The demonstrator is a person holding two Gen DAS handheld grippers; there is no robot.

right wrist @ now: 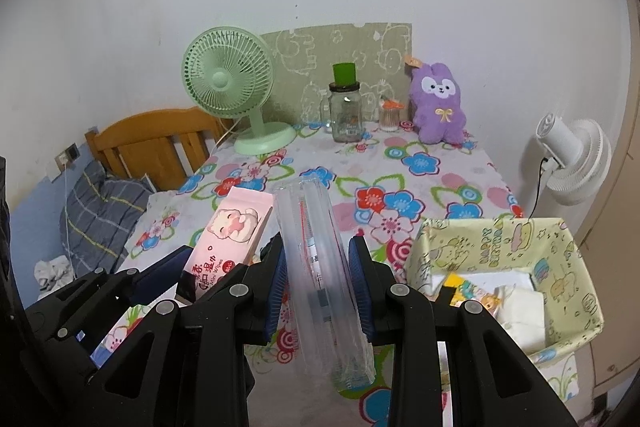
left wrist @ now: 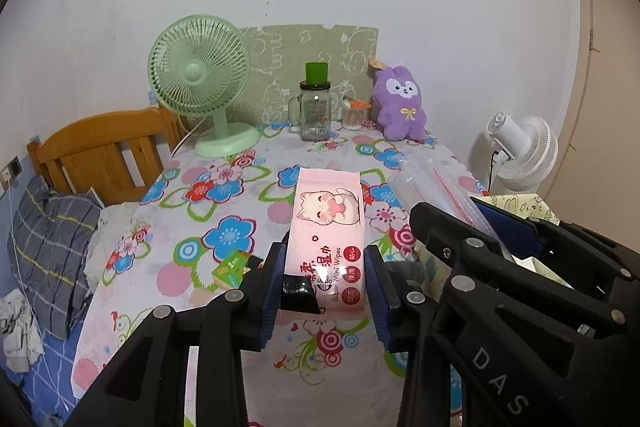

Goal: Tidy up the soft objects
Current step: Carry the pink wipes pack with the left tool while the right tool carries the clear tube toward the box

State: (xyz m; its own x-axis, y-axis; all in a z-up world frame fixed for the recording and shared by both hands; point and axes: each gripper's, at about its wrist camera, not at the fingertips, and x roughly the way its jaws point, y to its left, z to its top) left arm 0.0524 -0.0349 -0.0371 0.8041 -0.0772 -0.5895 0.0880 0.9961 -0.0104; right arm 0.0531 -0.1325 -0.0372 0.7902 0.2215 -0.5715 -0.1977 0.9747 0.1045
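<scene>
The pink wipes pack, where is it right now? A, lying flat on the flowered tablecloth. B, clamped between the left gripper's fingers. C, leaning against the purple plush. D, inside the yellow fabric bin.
B: the pink wipes pack sits pinched between the blue pads of the left gripper, raised off the tablecloth, while the right gripper holds a clear plastic pack.

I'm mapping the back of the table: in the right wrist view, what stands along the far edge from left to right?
green fan → glass mug jar with green lid → small cotton swab jar → purple plush toy
</scene>
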